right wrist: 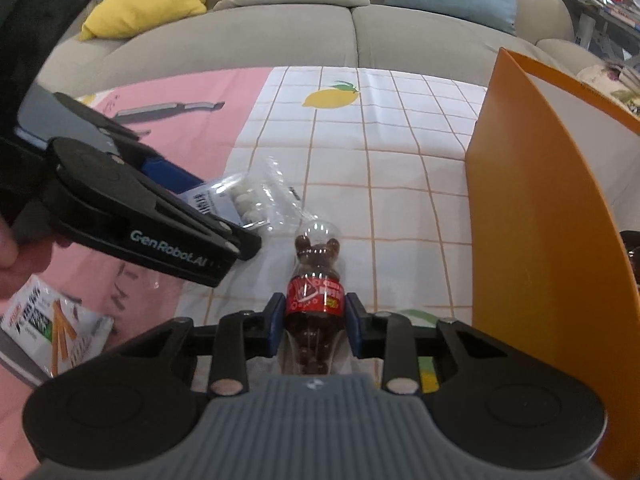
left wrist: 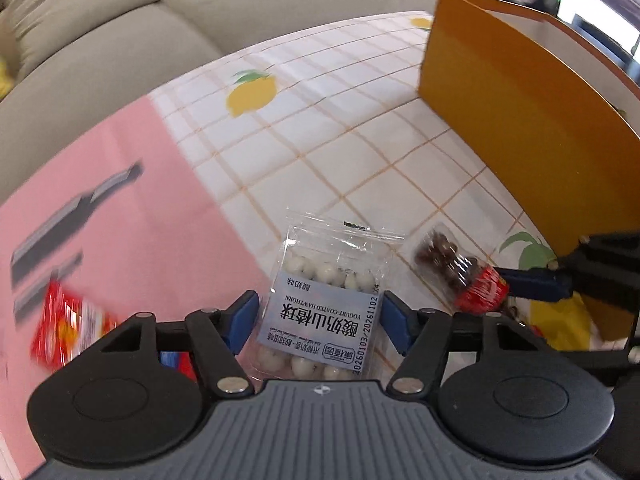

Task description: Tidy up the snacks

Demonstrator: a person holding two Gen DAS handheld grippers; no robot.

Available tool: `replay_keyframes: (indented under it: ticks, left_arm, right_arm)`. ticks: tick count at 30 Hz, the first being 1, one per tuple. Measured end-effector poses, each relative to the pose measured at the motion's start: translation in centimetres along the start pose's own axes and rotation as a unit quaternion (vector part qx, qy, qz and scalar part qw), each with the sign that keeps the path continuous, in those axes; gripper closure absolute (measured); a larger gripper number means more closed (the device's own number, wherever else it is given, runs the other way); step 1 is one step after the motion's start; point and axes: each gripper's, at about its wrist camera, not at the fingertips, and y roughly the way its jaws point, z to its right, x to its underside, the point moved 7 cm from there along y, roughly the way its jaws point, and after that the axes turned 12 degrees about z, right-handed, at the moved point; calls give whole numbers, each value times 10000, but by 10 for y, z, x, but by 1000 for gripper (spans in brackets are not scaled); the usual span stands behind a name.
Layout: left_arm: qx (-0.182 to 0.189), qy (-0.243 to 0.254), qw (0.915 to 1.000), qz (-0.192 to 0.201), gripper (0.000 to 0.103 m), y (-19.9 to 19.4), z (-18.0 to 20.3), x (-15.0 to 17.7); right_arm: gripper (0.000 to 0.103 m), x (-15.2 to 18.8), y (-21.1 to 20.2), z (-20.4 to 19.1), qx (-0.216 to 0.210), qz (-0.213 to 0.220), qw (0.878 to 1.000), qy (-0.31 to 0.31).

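Sofa (right wrist: 280, 36): grey, along the far side of the table at 12 o'clock, with yellow, beige and blue cushions.
Tablecloth (right wrist: 400, 152): white grid with lemons at centre, pink panel toward 9 o'clock.
Orange box (right wrist: 532, 216): upright wall at 3 o'clock in the right wrist view, just beside the bottle.
Left gripper (left wrist: 318, 312): pointing steeply down, blue pads on either side of the hawthorn bag; whether they press it I cannot tell.
Right gripper (right wrist: 315, 322): narrow, pads clamped on the bear bottle at its red label.
Hawthorn bag (left wrist: 324, 304): clear packet of white balls, lying flat, at 10 o'clock from the bottle.
Bear bottle (right wrist: 316, 280): clear, full of dark candies, head toward 12 o'clock.
Red snack packet (left wrist: 68, 328): on the pink panel, 8 o'clock in the left wrist view.
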Motion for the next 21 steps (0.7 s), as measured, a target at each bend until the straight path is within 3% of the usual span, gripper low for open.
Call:
replay_keyframes:
  ticks: [5, 13, 18, 21]
  left_arm:
    - [-454, -620, 9970, -91, 28, -20, 12, 22]
    - [-715, -897, 9934, -47, 30, -45, 33, 48]
    - [-654, -1068, 9920, -130, 33, -60, 49, 62]
    - [-627, -1147, 9912, -194, 33, -70, 58, 71]
  right_arm:
    - [74, 14, -18, -4, 87, -105, 9999, 14]
    - [79, 40, -49, -13, 44, -252, 9997, 2]
    - [103, 52, -65, -14, 3, -385, 9993, -35]
    - [103, 58, -71, -12, -109, -501, 9986, 114]
